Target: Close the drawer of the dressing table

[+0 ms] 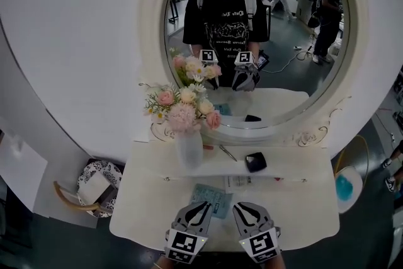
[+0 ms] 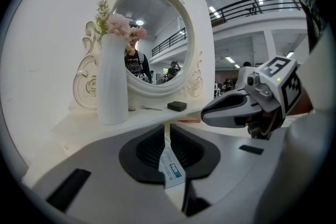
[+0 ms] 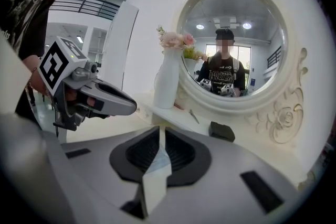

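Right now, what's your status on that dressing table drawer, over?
Both shut and empty: left gripper, right gripper, above the dressing table. Its drawer not in view, state unknown. A teal packet lies by the left tips.

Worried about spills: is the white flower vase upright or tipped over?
Upright. The vase stands on its base on the shelf, flowers on top.
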